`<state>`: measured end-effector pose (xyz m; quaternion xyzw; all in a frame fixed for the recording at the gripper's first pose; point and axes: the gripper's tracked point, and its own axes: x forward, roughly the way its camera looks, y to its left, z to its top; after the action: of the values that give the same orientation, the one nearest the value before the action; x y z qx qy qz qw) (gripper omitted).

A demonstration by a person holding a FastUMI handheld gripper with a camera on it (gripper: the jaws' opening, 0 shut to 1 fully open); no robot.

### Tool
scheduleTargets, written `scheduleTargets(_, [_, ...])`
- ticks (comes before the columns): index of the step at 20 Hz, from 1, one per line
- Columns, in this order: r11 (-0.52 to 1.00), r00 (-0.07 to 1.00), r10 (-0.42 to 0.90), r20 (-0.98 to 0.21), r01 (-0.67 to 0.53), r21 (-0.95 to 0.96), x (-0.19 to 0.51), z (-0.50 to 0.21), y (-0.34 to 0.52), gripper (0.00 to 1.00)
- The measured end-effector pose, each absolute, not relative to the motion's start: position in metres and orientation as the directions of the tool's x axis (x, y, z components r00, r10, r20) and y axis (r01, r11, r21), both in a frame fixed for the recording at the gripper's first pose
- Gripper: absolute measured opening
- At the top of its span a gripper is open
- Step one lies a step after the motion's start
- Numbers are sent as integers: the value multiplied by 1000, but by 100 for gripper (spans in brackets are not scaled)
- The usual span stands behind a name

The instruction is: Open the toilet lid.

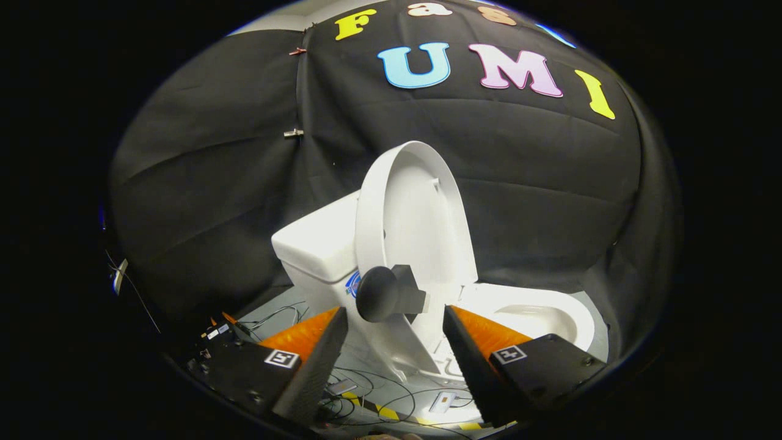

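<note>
Gripper view: raised toilet lid (415, 214) beyond open-fingered claw (395, 342)

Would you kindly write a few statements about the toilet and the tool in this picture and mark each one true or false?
1. The toilet lid stands raised, leaning back toward the tank. True.
2. The tool is clamped on the dark knob fixed to the lid's edge. False: its fingers are spread apart, and the knob sits just ahead of them, untouched.
3. The bowl is uncovered. True.
4. The lid lies flat over the bowl. False: it is up.
5. Cables lie on the floor beneath the fingers. True.
</note>
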<state>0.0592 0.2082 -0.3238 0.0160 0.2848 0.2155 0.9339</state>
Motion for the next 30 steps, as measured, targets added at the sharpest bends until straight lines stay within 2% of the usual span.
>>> scheduleTargets(3, [908, 771, 409, -487, -394, 139, 53, -296, 200, 99])
scheduleTargets(9, [922, 863, 377, -336, -385, 46, 49, -197, 182, 98])
scheduleTargets(16, [967, 961, 223, -163, -240, -90, 36, -80, 111, 99])
scheduleTargets(19, [981, 980, 170, -101, -178, -78, 19, -39, 78, 98])
scheduleTargets(30, [996, 996, 81, -47, -83, -32, -27, 12, 20, 98])
